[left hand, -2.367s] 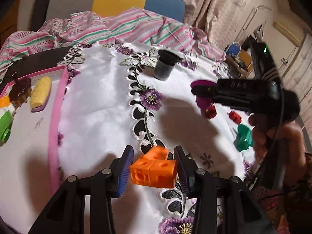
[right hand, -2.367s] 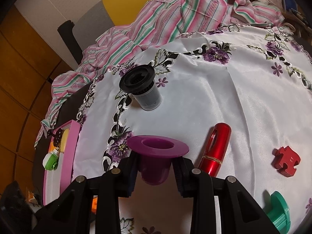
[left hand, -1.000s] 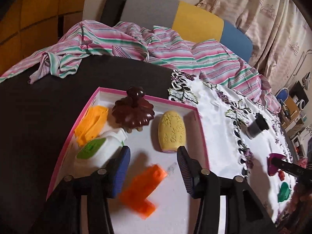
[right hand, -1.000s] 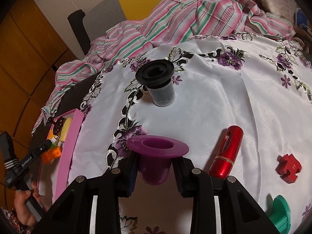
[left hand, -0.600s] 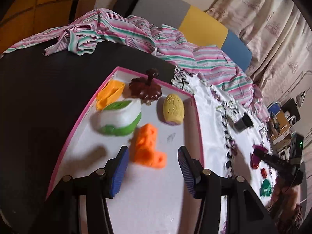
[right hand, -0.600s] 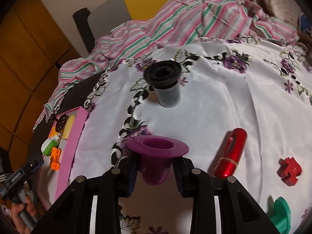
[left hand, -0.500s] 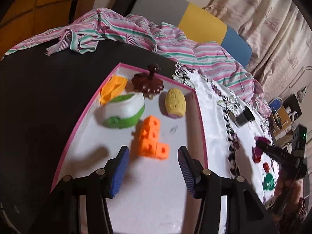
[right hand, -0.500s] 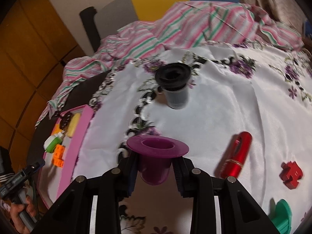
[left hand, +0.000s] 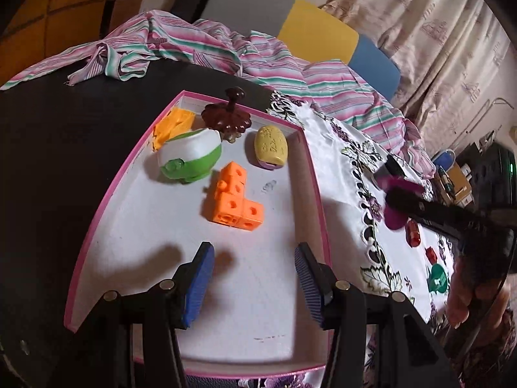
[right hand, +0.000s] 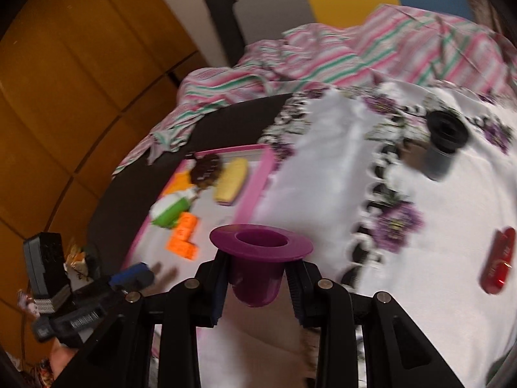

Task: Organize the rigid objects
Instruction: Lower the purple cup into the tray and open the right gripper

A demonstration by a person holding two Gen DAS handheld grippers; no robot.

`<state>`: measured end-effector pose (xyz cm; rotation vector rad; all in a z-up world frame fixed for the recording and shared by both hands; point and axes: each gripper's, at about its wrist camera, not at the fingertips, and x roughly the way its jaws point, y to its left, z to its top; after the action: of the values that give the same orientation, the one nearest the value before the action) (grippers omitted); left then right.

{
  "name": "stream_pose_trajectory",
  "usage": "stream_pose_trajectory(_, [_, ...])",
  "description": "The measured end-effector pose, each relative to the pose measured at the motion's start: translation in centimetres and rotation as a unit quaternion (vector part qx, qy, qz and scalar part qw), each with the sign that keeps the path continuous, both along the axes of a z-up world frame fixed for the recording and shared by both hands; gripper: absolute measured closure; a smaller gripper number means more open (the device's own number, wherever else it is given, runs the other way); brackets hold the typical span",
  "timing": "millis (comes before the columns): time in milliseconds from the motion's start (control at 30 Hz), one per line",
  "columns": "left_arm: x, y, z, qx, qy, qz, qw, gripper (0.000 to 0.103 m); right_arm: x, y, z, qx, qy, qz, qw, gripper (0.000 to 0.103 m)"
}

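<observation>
A pink-rimmed white tray (left hand: 318, 200) holds an orange block piece (left hand: 235, 199), a green-and-white case (left hand: 189, 158), a yellow oval (left hand: 270, 147), a brown ornament (left hand: 227, 119) and a yellow-orange piece (left hand: 173, 123). My left gripper (left hand: 253, 273) hangs open over the tray's near part, apart from the orange blocks, with nothing between its fingers. My right gripper (right hand: 257, 279) is shut on a purple flanged cup (right hand: 258, 260), held above the cloth just right of the tray (right hand: 255, 179). The orange blocks (right hand: 184, 237) show there too.
On the flowered white cloth (right hand: 323, 168) lie a black cup (right hand: 444, 144), a red tube (right hand: 497, 265), a red puzzle piece (left hand: 431, 253) and a green piece (left hand: 437, 278). Striped fabric (left hand: 200, 48) is heaped at the back on a dark table (left hand: 58, 148).
The left gripper has drawn back from the orange blocks, which now lie free in the tray. The right gripper has swung left toward the tray with the purple cup.
</observation>
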<state>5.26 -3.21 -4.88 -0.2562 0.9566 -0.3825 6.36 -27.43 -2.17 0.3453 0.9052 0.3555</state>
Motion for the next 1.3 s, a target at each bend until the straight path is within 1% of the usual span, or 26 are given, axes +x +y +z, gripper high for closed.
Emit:
stream_pose_trajectory(133, [-0.6,0.0,0.0,0.003,-0.003,-0.006,1.0000,0.051,1.0,3.1,0.3,0.002,0.002,0.018,1.000,0.070])
stream_pose_trajectory(233, [-0.8,0.2,0.0,-0.001,-0.001,-0.004,1.0000,0.051,2.0,5.2,0.0,-0.011,0.017,0.024,0.999,0.070])
stream_pose_trajectory(300, [-0.9,0.3,0.0,-0.004,0.000,-0.004,1.0000,0.051,2.6,6.5,-0.2,-0.010,0.020,0.032,0.999,0.070])
stream_pose_trajectory(400, [-1.1,0.6,0.2,-0.004,-0.003,-0.003,1.0000,0.051,3.8,8.5,-0.7,-0.031,0.022,0.043,0.998,0.070])
stream_pose_trajectory(533, [-1.5,1.0,0.3,-0.001,-0.004,-0.001,1.0000,0.051,5.5,10.9,-1.9,-0.060,0.042,0.057,0.996,0.070])
stream_pose_trajectory(633, [-1.6,1.4,0.2,-0.003,0.000,0.003,1.0000,0.051,6.7,11.5,-2.8,-0.075,0.056,0.053,0.994,0.070])
stream_pose_trajectory(767, [-1.6,1.8,0.1,-0.005,0.004,0.008,1.0000,0.051,7.5,11.2,-3.4,-0.094,0.065,0.024,0.993,0.068])
stream_pose_trajectory(833, [-1.5,2.0,0.1,-0.005,0.003,0.010,0.9999,0.051,7.2,10.7,-3.0,-0.090,0.058,0.014,0.994,0.065])
stream_pose_trajectory(900, [-1.4,2.0,0.0,-0.008,0.005,0.010,0.9999,0.051,6.4,9.8,-2.2,-0.071,0.047,0.004,0.996,0.063])
stream_pose_trajectory(967, [-1.4,1.9,-0.1,-0.014,0.008,0.010,0.9998,0.051,5.3,8.6,-1.2,-0.060,0.034,-0.011,0.998,0.059])
stream_pose_trajectory(1133, [-1.6,1.0,-0.3,-0.028,0.016,-0.002,0.9995,0.051,2.7,5.7,0.9,-0.068,0.003,-0.029,0.997,0.054])
stream_pose_trajectory(1200, [-1.9,0.4,-0.2,-0.030,0.014,-0.009,0.9994,0.051,1.8,4.6,1.3,-0.071,-0.001,-0.037,0.997,0.051])
stream_pose_trajectory(1300, [-2.3,-0.4,0.2,-0.030,0.006,-0.020,0.9993,0.051,0.6,2.8,1.5,-0.071,-0.002,-0.053,0.996,0.050])
